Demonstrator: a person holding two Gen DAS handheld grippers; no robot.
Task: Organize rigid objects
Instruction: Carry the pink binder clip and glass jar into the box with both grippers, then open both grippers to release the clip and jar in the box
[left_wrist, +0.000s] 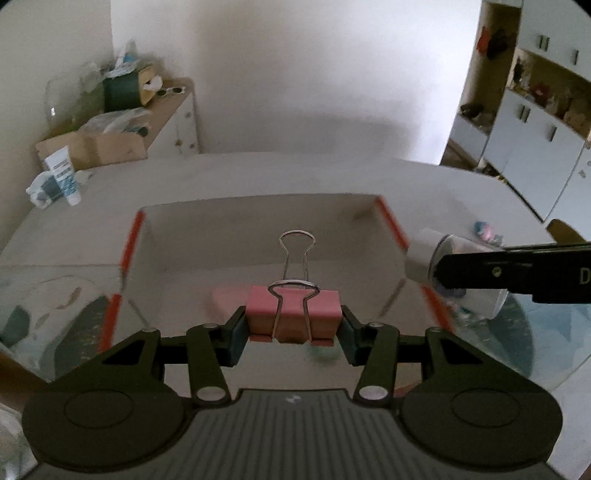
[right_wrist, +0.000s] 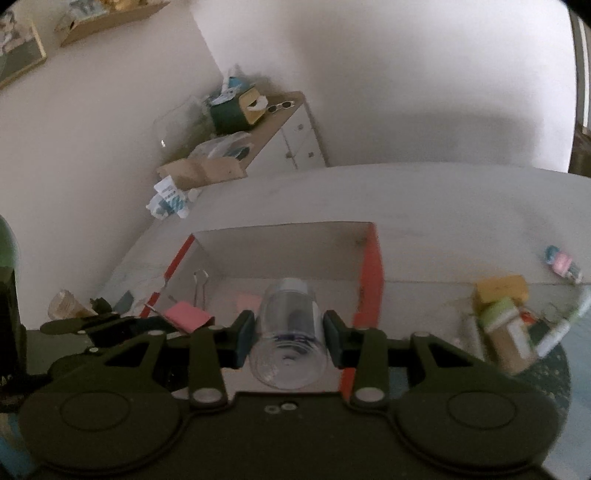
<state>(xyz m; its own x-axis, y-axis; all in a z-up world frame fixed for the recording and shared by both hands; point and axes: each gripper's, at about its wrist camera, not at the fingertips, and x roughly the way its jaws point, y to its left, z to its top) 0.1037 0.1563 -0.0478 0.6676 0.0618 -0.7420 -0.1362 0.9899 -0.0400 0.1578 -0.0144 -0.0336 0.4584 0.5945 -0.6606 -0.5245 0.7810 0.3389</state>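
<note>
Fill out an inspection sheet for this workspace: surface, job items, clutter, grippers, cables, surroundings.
Surface: white table, glass-topped near edge.
Job's things: pink binder clip and clear jar, both held over the open white box with red edges.
Clutter: pile of small items right of the box; tube at far left.
Grippers: left gripper clamps the clip; right gripper clamps the jar.
Cables: nothing seen.
Surroundings: cluttered sideboard, white wall, cabinets.

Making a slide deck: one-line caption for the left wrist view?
Left gripper holds a pink binder clip above the open white box.
</note>
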